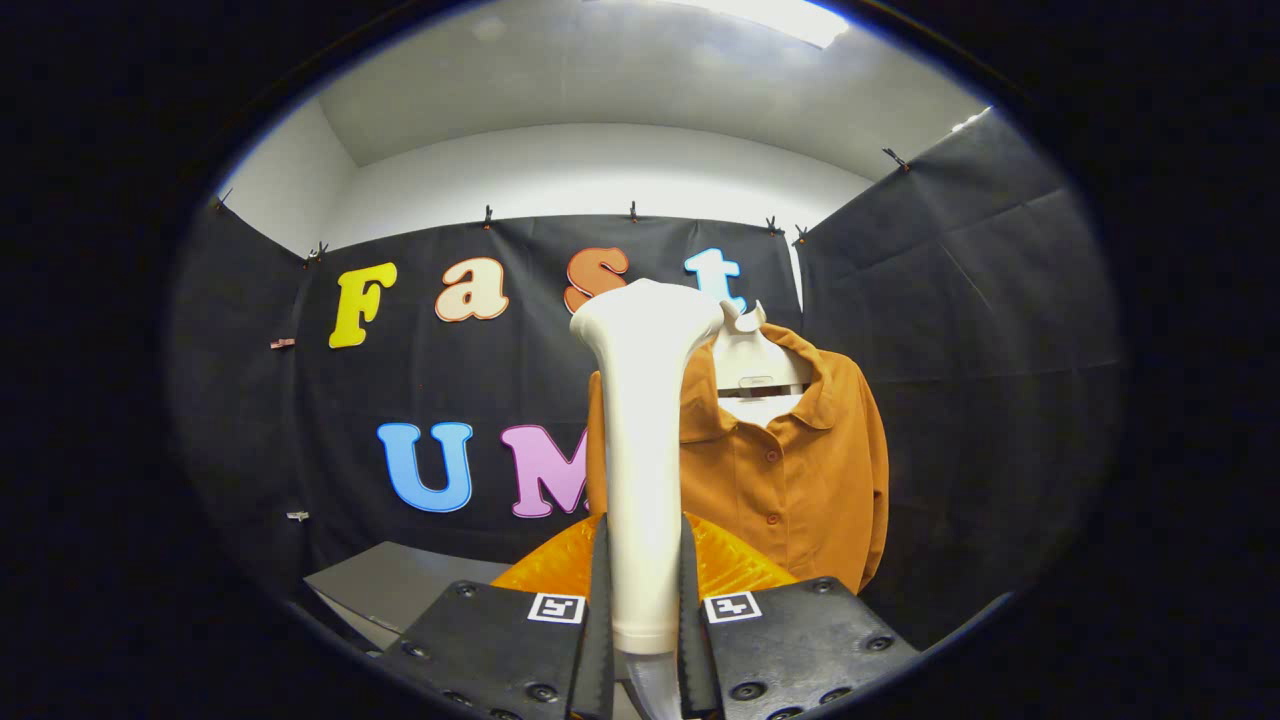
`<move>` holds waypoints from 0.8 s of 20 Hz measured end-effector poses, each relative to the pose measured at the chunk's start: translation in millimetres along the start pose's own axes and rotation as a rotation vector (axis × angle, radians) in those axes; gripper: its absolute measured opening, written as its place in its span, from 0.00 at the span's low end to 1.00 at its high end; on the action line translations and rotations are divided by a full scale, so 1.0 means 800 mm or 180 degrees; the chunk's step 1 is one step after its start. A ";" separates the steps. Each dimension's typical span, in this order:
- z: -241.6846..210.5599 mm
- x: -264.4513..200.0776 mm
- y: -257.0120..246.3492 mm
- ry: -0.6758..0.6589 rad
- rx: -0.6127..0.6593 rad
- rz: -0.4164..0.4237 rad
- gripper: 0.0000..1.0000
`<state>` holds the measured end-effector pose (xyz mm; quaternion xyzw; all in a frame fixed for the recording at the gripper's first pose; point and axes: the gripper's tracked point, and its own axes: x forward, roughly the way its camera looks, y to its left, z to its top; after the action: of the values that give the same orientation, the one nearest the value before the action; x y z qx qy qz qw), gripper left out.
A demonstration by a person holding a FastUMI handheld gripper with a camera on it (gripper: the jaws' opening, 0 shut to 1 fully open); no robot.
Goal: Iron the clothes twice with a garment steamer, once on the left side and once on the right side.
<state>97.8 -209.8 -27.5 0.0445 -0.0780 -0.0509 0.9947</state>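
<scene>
My gripper (643,600) clamps the white plastic garment steamer (641,440) upright. The orange button-up shirt (800,470) hangs at one o'clock; I judge the first pass needs closing in.

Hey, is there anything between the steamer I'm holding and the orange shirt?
Nothing visible stands in the way. The tongs are shut on the white garment steamer, held upright, and the orange shirt hangs on its hanger beyond it, with open space between them.
</scene>
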 end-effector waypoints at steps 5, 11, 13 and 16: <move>-0.027 0.018 -0.048 0.0052 0.0042 -0.0196 0.29; -0.085 0.046 -0.058 0.0308 -0.0031 -0.0156 0.29; -0.104 0.053 -0.052 0.0392 -0.0023 -0.0109 0.29; -0.138 0.063 -0.042 0.0560 -0.0059 -0.0037 0.29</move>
<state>161.6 -239.3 -131.8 0.0401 0.0105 -0.0533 0.9977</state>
